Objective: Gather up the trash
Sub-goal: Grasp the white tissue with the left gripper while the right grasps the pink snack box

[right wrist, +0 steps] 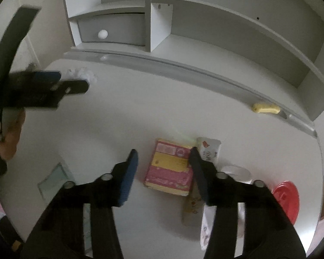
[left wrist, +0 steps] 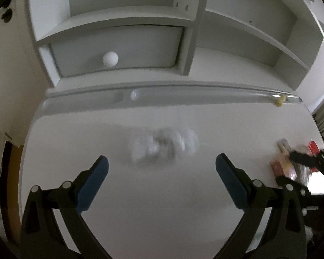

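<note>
Two grippers were held with jaws apart over the white desk (right wrist: 123,116) — left gripper (left wrist: 162,168) lined up on the crumpled wrapper (left wrist: 162,146), right gripper (right wrist: 164,161) straddling the pink-and-yellow packet (right wrist: 170,168) — approach step judged underway, lowering and closing needed next.

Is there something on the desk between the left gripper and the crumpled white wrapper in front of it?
Nothing visible. The left gripper has its jaws wide open, and only bare white desk lies between it and the blurred crumpled wrapper. The pink and yellow packet sits apart, under the right gripper.
</note>
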Demonstrator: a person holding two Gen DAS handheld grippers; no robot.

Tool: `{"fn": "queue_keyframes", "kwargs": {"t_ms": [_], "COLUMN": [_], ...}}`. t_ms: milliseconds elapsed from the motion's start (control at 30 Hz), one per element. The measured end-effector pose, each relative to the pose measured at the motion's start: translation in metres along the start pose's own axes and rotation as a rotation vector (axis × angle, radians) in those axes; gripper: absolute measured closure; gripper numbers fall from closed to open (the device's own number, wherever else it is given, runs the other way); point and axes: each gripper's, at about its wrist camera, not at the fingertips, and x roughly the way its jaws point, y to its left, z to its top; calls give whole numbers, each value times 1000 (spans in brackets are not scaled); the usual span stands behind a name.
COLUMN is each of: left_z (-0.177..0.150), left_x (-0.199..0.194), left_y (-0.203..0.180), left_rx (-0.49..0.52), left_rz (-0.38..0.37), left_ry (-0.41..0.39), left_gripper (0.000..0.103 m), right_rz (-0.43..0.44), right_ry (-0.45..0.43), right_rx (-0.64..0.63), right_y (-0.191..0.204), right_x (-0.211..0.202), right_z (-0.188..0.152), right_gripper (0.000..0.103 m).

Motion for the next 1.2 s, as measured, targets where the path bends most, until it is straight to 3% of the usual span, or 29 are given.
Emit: {"fn": "queue_keyframes", "kwargs": {"t_ms": [100, 233, 300, 367, 433, 467, 533, 567, 600, 667, 767, 833, 1067, 1200], "left_z": [6, 3, 2, 2, 2, 1, 1, 0, 0, -1, -5, -7, -20, -27], "left_x": [8, 16, 14, 13, 9, 8, 1, -2, -6, -13, -23, -28, -43, -45], "left_y": [-4, -10, -12, -14, -13, -12, -13, -15, -18, -24, -31, -34, -39, -40], "left_rx": [18, 44, 52, 60, 41, 32, 23, 25, 31, 45, 56, 62, 77, 87], "left_rz": [16, 33, 40, 48, 45, 36, 32, 30, 30, 30, 1, -12, -51, -65], "left_ry": [7, 17, 3, -3, -15, -19, -30, -43, -55, -75, -93, -97, -101, -90], "left_gripper": [7, 8, 17, 37, 40, 41, 41, 42, 42, 42, 43, 43, 43, 43], "right_rz": [38, 71, 98, 109, 134, 140, 140, 140, 127, 122, 132, 136, 40, 46], "right_ry": [-14, -12, 3, -3, -4, -18, -29, -49, -72, -57, -25, 2, 19, 28], "right_rx": [14, 18, 39, 57, 70, 75, 78, 84, 89, 90, 98, 119, 127, 138], "right_y": [-3, -5, -9, -11, -12, -12, -11, -13, -14, -14, -13, -16, -19, -21], "right_x": [-5, -9, -6, -6, -9, -14, -19, -23, -26, -26, -19, -11, -2, 2], "right_z": [1, 2, 0, -1, -1, -1, -2, -2, -2, -2, -2, -3, -1, -2], "right_gripper": [85, 98, 98, 98, 98, 96, 73, 41, 33, 34, 47, 50, 51, 51]}}
